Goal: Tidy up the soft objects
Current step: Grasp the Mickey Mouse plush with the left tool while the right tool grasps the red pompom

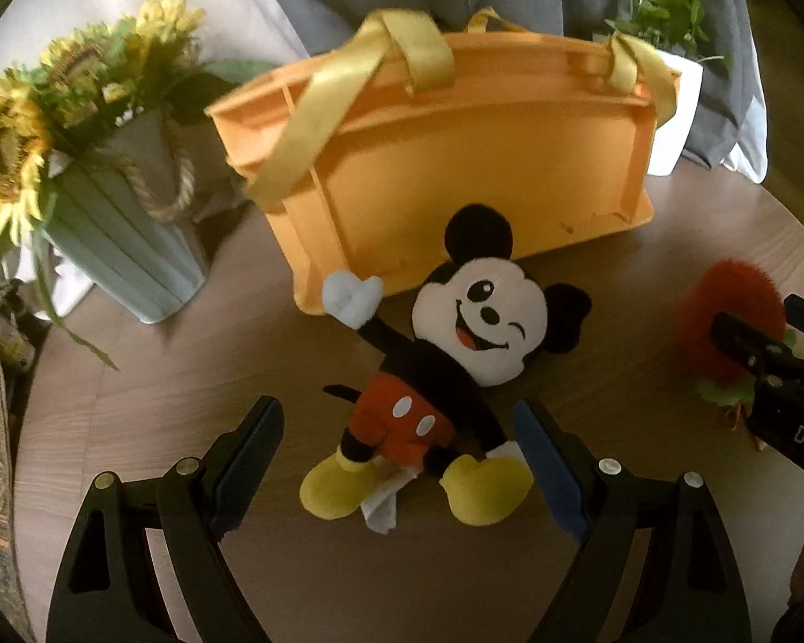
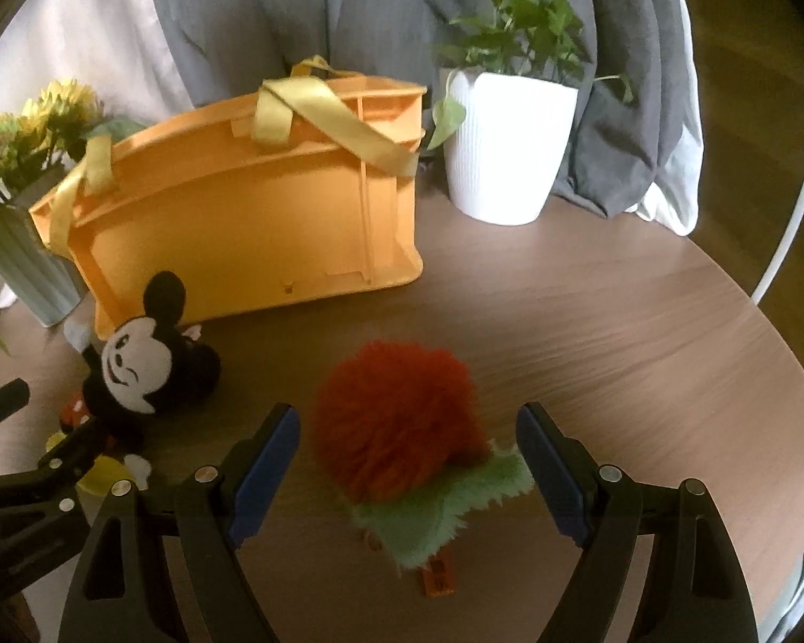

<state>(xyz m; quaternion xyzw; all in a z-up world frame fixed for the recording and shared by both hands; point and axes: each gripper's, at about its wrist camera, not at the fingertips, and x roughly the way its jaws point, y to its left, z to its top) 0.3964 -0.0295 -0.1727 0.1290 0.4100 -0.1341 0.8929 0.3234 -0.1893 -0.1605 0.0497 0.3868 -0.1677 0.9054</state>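
Our left tool (image 1: 399, 461) hangs released, its jaws spread wide on either side of the mouse plush (image 1: 445, 369), whose yellow feet lie between the fingertips. The plush rests flat on the counter (image 1: 150, 412), its long axis running away from the tool and slightly to its right, head toward the orange basket (image 1: 455, 171) straight ahead. Off to this tool's right we glimpse the other tool beside the red fluffy toy (image 1: 734, 311).

In the right wrist view, our right tool (image 2: 407, 461) is likewise released, jaws apart around the red fluffy toy (image 2: 396, 428), green leafy end nearest us. The basket (image 2: 252, 214) stands ahead and to this tool's left. We judge each tool nearest its own toy, ready to close
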